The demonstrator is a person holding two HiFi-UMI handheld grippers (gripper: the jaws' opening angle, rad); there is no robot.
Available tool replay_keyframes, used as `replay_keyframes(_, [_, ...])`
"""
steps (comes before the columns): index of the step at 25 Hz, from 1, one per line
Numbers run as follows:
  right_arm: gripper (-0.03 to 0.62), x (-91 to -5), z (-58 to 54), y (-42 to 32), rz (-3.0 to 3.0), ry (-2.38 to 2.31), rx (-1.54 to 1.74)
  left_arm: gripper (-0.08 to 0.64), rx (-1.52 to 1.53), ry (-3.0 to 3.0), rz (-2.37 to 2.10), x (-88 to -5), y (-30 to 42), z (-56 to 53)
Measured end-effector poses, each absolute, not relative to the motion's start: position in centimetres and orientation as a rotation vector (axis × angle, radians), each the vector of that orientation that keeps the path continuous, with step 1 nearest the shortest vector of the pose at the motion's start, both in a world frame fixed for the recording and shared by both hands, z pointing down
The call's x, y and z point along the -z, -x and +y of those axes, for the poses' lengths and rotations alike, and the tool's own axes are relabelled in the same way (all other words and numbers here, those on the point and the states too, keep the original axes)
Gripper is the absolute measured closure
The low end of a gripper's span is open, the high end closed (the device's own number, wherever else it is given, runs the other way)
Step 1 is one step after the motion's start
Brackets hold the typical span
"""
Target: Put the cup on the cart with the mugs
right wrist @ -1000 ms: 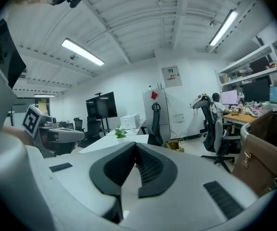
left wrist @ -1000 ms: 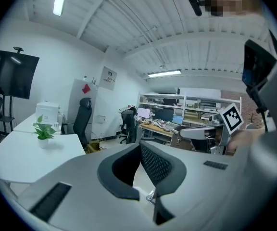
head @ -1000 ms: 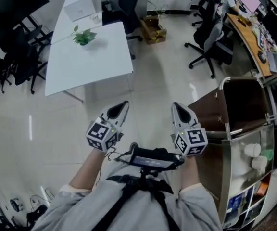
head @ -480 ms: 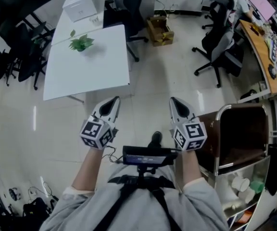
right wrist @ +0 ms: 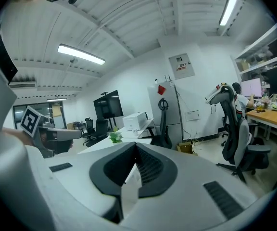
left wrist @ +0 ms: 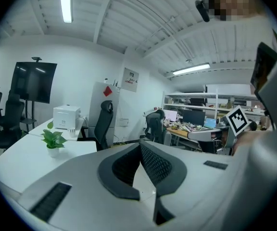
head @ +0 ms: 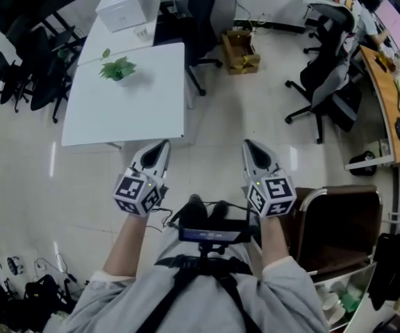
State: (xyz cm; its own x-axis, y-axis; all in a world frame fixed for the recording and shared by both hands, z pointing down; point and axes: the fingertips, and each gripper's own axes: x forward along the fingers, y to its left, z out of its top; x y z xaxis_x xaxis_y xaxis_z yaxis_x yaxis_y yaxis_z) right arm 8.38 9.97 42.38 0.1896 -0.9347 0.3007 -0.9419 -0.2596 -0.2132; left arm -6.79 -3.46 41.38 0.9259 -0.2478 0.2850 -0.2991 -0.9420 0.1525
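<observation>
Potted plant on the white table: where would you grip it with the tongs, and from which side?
Likely the white pot, not the leaves. Come in level from the side: the pot stands upright on the table, and the leaves spread wider than it above, so a top-down approach would meet them first.

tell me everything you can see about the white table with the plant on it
The white table has a plain rectangular top, smooth and white, bare except for a small green potted plant near its far left corner. It stands on the pale floor ahead and left of the person; a thin leg shows under the near edge. Its far end seems to butt against a second table bearing a white box.
</observation>
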Motion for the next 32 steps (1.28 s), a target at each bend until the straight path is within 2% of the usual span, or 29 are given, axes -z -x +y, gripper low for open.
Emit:
replay_keyframes(14, [0.584, -43.0, -6.2, -15.6, -1.962, -2.254, -0.574, 0.563, -0.305, -2.842, -0.455, -42.8, -0.6, -16.1])
replay_keyframes(20, [0.584, -42.4, -13.6, -16.6, -2.027, -2.187, -0.556, 0.563, -0.287, -2.853, -0.482, -42.1, -1.9, -20.5])
replay_keyframes(32, [0.584, -44.6, -25.7, -23.6, -2.190, -1.946, -0.578, 0.563, -0.289, -2.710, -0.824, -43.7, -4.9, -29.5])
